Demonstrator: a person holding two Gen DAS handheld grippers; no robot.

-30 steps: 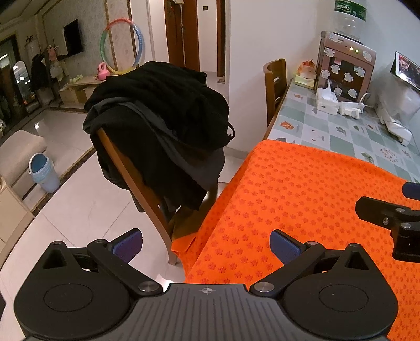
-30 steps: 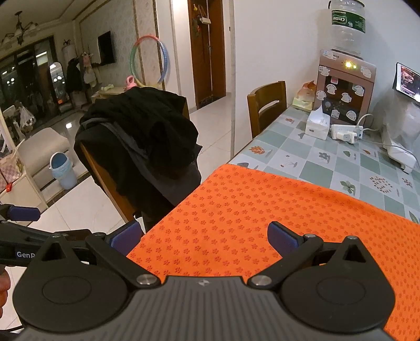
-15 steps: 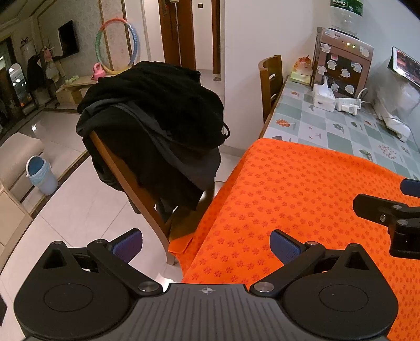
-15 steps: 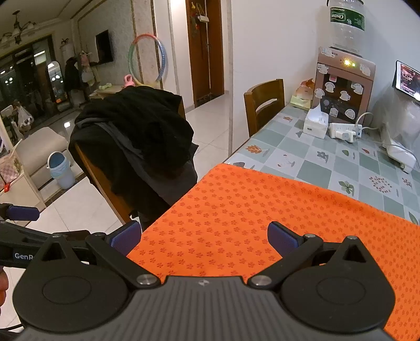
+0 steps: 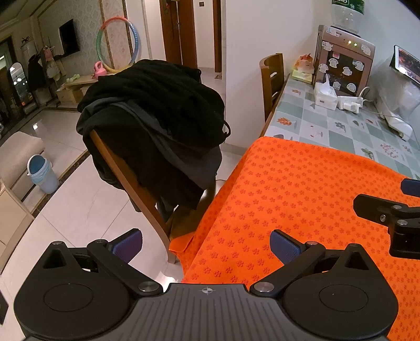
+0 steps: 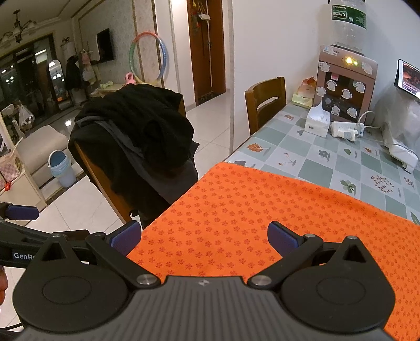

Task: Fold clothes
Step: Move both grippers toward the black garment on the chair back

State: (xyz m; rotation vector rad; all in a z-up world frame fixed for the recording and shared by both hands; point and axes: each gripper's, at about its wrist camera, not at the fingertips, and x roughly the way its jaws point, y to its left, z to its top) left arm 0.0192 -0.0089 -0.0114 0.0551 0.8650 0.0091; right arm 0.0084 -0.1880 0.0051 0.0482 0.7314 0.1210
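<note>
The left gripper (image 5: 206,245) hangs with its blue-padded jaws spread wide and empty over the near corner of the orange mat (image 5: 302,199). The right gripper (image 6: 203,236) is likewise agape and holds nothing above that mat. The dark clothes (image 6: 136,131) lie heaped over a wooden chair back (image 5: 126,178) at about 10 o'clock of both grippers, just beside the mat's edge. At 1 o'clock a water dispenser (image 6: 345,84) carries a green-labelled bottle (image 6: 347,23); its lettering is too small to read. "GenR" shows on the left gripper's side, seen from the right wrist.
</note>
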